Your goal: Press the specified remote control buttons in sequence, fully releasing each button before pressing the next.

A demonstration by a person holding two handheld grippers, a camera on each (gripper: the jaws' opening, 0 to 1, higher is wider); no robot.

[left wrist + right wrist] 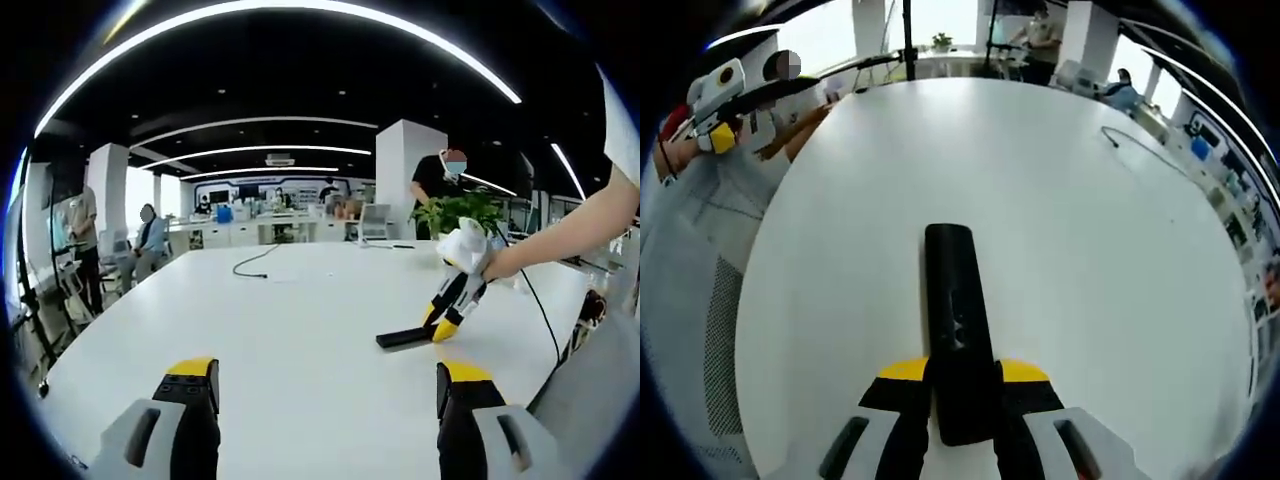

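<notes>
currently right gripper (962,385) fingers closed around black remote (953,310) on white table (1090,260), left gripper (325,395) fingers spread, empty

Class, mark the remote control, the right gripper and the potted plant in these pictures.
remote control (952,300), right gripper view, on its black top face.
right gripper (962,372), right gripper view, midway between its yellow-tipped jaws.
potted plant (462,211), left gripper view, on its green leaves.

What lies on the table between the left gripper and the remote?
Nothing: in the left gripper view the white table is bare between the left gripper and the remote, which the right gripper meets at its far end.
</notes>
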